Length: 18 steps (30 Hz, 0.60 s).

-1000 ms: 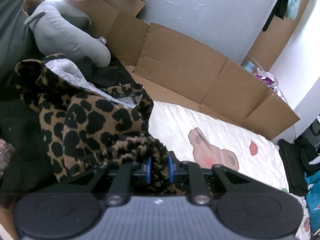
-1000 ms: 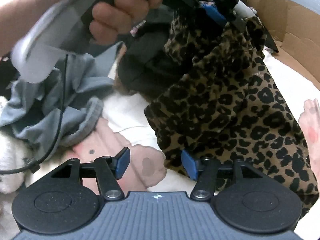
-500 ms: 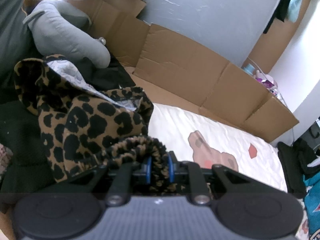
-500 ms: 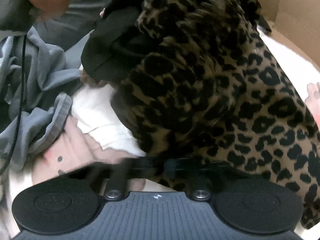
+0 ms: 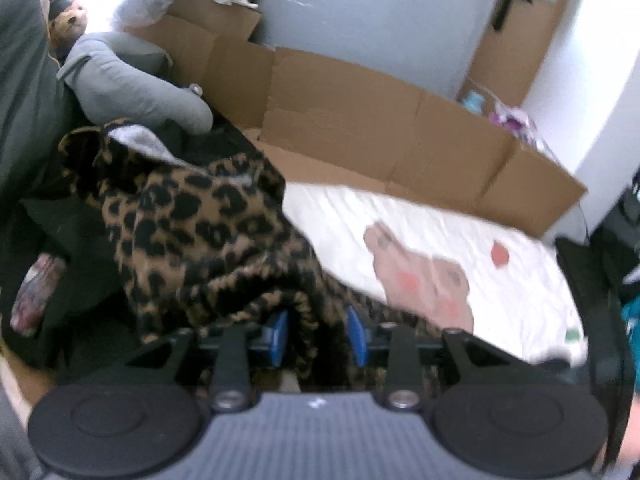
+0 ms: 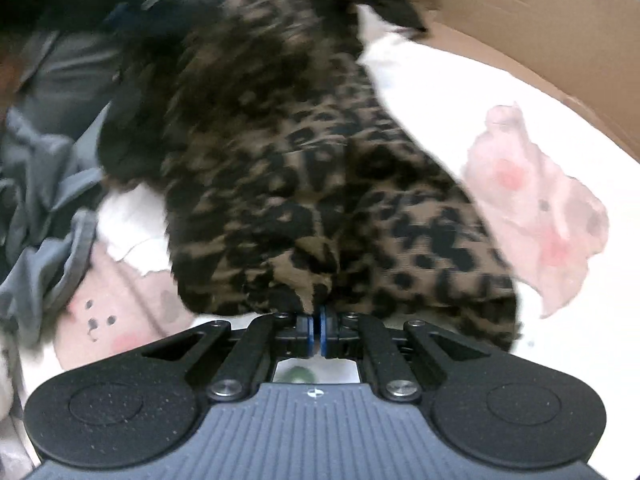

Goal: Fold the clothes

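A leopard-print garment (image 5: 200, 232) lies bunched on the white bedsheet (image 5: 500, 300), spilling from a dark pile at the left. My left gripper (image 5: 316, 336) has its jaws opening; a fold of the leopard fabric still hangs loosely between the blue pads (image 5: 277, 334). In the right wrist view the same garment (image 6: 304, 168) stretches away from me, blurred. There my right gripper (image 6: 316, 330) is shut, and its pads pinch a small tuck of the garment's near edge.
Flattened cardboard (image 5: 360, 120) lines the wall behind the bed. A grey plush toy (image 5: 132, 80) and dark clothes sit at the left. Grey clothing (image 6: 44, 192) is heaped left of the garment. The sheet carries pink bear prints (image 6: 540, 204). Black and teal items (image 5: 600, 280) lie off the bed's right edge.
My left pads have spread apart from a tight pinch on the fabric. My right gripper went from open beside the garment to shut on its edge. Both hands shifted and the garment moved.
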Each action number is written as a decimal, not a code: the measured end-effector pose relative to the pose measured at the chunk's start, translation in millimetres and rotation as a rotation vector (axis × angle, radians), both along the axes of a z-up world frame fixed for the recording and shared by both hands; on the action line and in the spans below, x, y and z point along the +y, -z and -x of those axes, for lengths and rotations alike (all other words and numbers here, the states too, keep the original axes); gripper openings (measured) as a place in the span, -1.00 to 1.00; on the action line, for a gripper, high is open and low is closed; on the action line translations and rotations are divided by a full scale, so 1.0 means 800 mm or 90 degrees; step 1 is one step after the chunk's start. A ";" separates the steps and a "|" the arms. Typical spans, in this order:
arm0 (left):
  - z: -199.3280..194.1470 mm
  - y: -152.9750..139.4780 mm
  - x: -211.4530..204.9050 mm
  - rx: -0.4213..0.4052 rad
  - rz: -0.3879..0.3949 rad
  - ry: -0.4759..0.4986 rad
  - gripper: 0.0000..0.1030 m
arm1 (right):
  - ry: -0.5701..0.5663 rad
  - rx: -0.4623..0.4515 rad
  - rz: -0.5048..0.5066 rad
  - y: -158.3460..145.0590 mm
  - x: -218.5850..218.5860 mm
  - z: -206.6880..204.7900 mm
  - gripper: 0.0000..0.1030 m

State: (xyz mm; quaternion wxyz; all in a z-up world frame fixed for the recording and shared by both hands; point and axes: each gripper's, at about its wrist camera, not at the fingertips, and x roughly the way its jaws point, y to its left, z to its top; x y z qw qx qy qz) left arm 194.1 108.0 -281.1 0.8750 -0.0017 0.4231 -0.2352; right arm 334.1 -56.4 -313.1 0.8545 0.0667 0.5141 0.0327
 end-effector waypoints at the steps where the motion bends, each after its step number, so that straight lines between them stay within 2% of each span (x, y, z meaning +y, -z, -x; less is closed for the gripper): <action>1: 0.010 0.001 -0.001 0.002 -0.009 0.002 -0.28 | 0.008 -0.004 0.003 -0.003 -0.007 0.001 -0.99; 8: 0.054 0.015 0.017 0.040 -0.045 -0.026 -0.26 | 0.060 -0.021 0.017 -0.013 -0.050 0.005 -0.99; 10: 0.061 0.020 0.029 0.042 -0.060 -0.036 -0.11 | 0.069 -0.023 0.020 -0.013 -0.060 0.007 -0.99; 15: 0.054 0.038 0.042 0.030 -0.120 -0.051 -0.10 | 0.072 -0.021 0.023 -0.008 -0.074 0.013 -0.99; 18: 0.038 0.050 0.035 0.003 -0.161 -0.024 -0.09 | 0.073 -0.019 0.018 -0.003 -0.075 0.014 -0.99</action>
